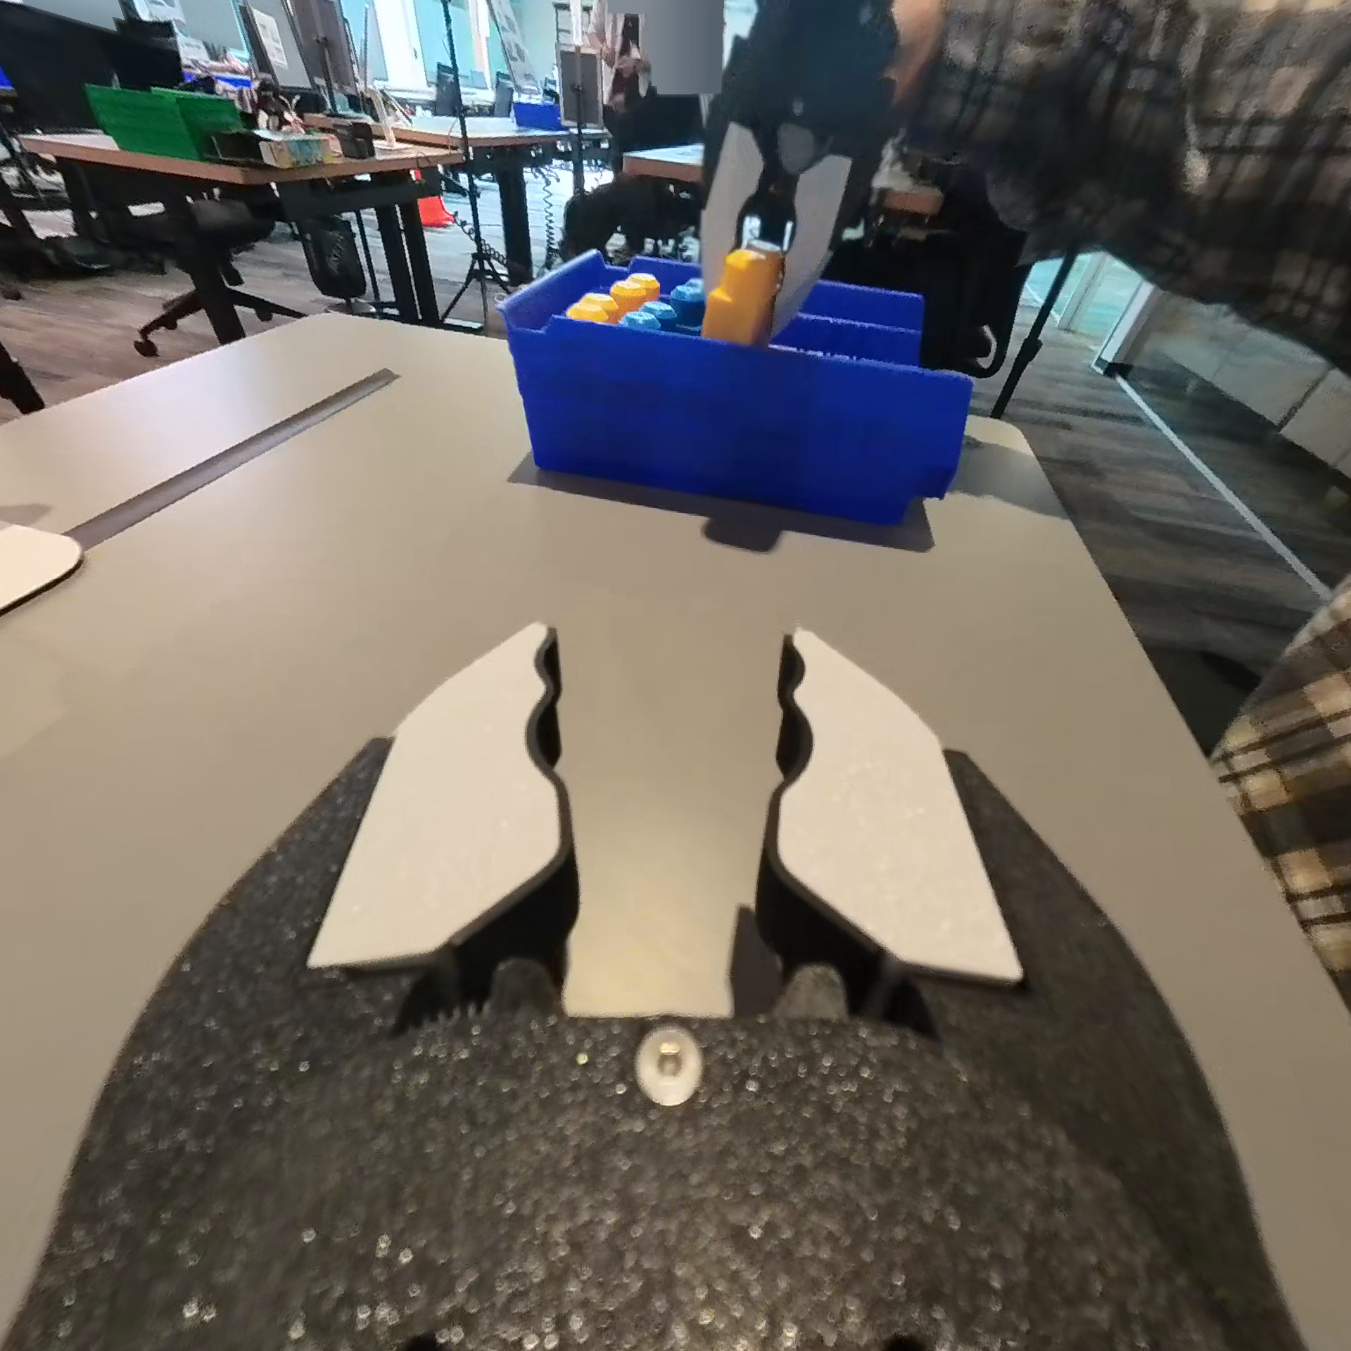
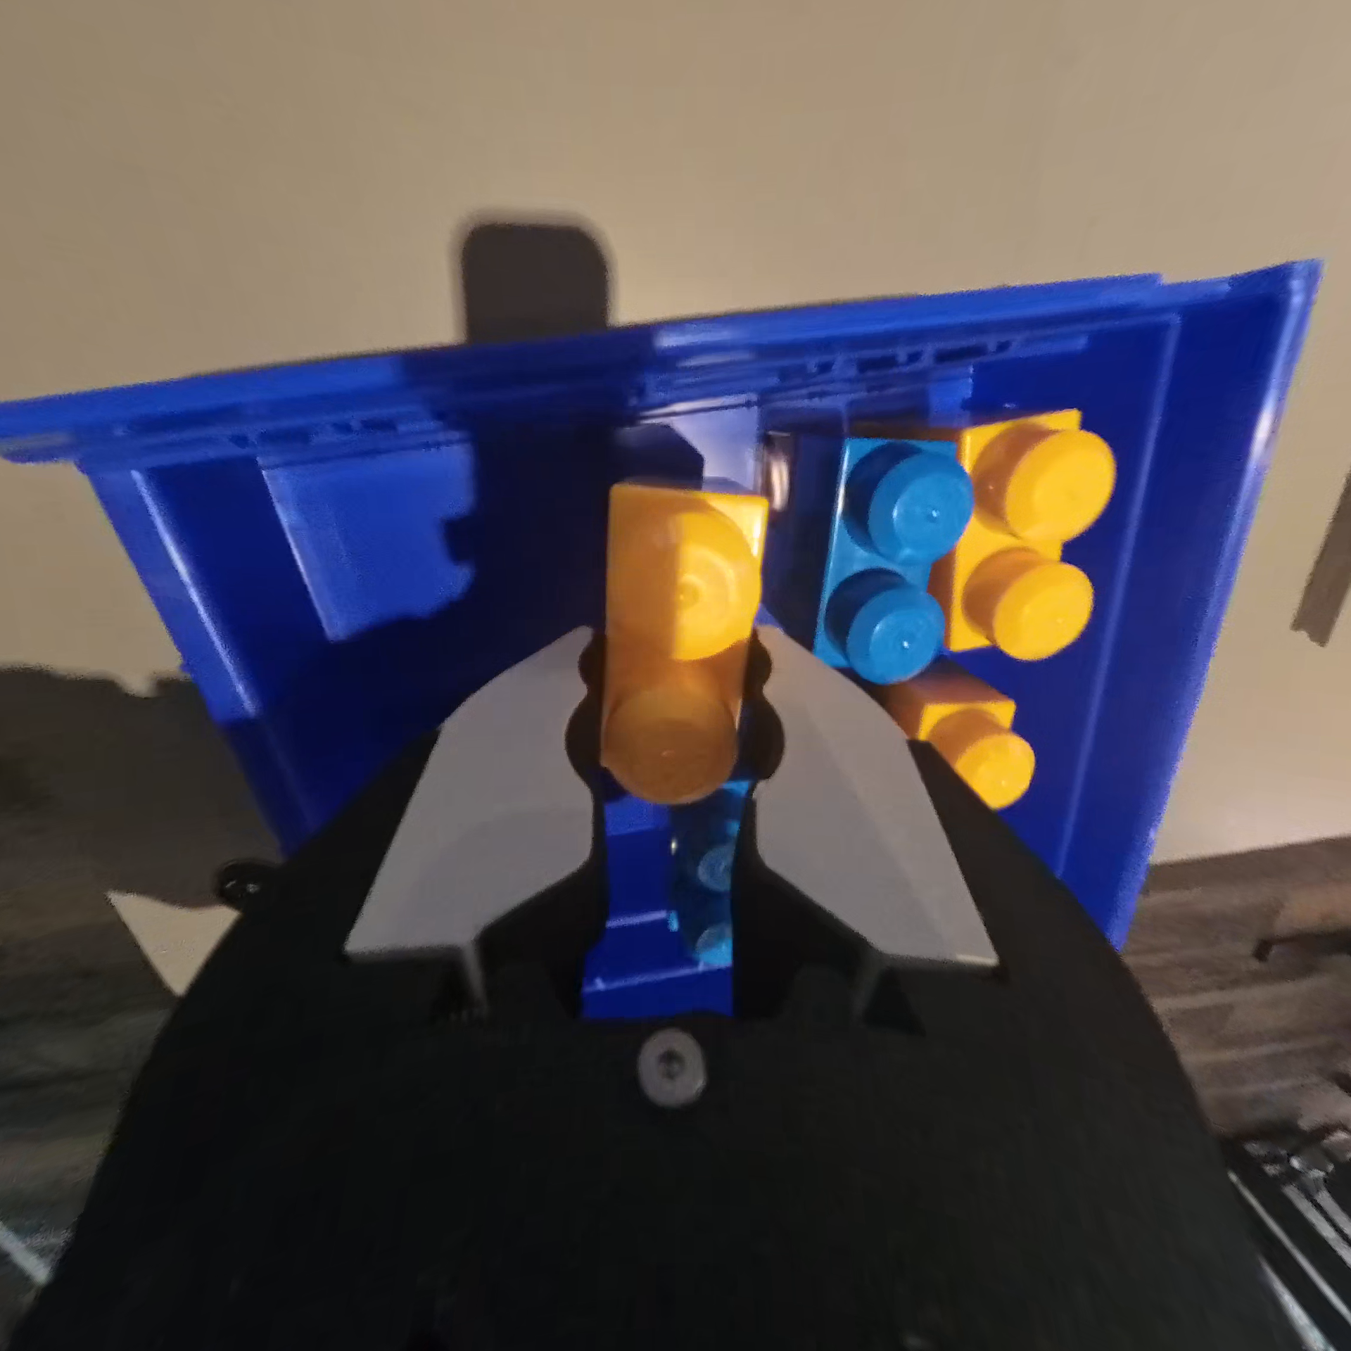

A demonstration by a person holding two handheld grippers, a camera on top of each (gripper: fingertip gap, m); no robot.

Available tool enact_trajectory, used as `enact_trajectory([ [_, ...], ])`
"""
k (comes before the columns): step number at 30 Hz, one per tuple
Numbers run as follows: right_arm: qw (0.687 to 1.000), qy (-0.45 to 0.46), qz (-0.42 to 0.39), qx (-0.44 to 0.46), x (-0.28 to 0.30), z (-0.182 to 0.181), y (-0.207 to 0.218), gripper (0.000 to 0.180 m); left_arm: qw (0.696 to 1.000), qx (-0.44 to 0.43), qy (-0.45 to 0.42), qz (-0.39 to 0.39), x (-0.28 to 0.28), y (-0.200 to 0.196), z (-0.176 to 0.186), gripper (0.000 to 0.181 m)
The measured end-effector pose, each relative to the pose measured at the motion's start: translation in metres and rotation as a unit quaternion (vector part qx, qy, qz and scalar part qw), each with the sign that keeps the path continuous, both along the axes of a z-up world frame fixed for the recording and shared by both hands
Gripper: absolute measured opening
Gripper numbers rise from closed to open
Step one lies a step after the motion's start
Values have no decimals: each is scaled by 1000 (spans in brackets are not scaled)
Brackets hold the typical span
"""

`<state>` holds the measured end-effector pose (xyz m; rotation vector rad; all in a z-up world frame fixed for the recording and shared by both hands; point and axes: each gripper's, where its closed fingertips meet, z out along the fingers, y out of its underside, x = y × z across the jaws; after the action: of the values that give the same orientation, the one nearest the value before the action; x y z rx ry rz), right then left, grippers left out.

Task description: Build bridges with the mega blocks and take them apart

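Note:
A blue bin (image 1: 731, 431) stands on the grey table (image 1: 365, 585) at the far side. It holds orange blocks (image 1: 614, 296) and blue blocks (image 1: 665, 311). My right gripper (image 1: 767, 248) reaches down into the bin and is shut on an upright orange two-stud block (image 1: 738, 300). In the right wrist view the right gripper (image 2: 676, 658) clamps that orange block (image 2: 680, 585) above the bin's floor (image 2: 365, 694). A blue block (image 2: 892, 555) and two orange blocks (image 2: 1023, 534) (image 2: 965, 738) lie to its right, and another blue block (image 2: 709, 892) lies below. My left gripper (image 1: 669, 643) is open and empty, low over the table in front of the bin.
A dark slot (image 1: 241, 446) runs across the table at left, and a white flat object (image 1: 29, 563) lies at the left edge. A plaid sleeve (image 1: 1287, 789) is at the right, beyond the table's right edge. Desks and chairs stand behind. Spacing between my two grippers at the tips: around 30 cm.

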<state>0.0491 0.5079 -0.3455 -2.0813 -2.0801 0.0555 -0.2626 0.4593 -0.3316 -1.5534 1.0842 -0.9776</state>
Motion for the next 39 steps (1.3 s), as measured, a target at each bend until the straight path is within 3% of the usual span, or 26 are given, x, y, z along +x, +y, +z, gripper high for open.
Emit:
enact_trajectory([
  [12, 998, 6, 44, -38, -2, -39, 10, 36, 999, 2, 31, -22, 18, -4, -11, 54],
  [22, 998, 11, 45, -35, -1, -26, 8, 41, 999, -11, 31, -28, 20, -5, -14, 53],
  [28, 1000, 7, 8, 12, 9, 25, 3, 48, 999, -17, 26, -29, 19, -8, -13, 53],
  [32, 990, 85, -53, 95, 8, 85, 14, 43, 999, -21, 28, -29, 17, -10, -14, 54],
  [35, 976, 134, -100, 142, 2, 112, 15, 58, 999, -14, 37, -27, 15, -12, -15, 53],
  [39, 927, 292, -156, 174, -51, 142, 0, 65, 999, -7, 23, -22, 12, -12, -6, 54],
])
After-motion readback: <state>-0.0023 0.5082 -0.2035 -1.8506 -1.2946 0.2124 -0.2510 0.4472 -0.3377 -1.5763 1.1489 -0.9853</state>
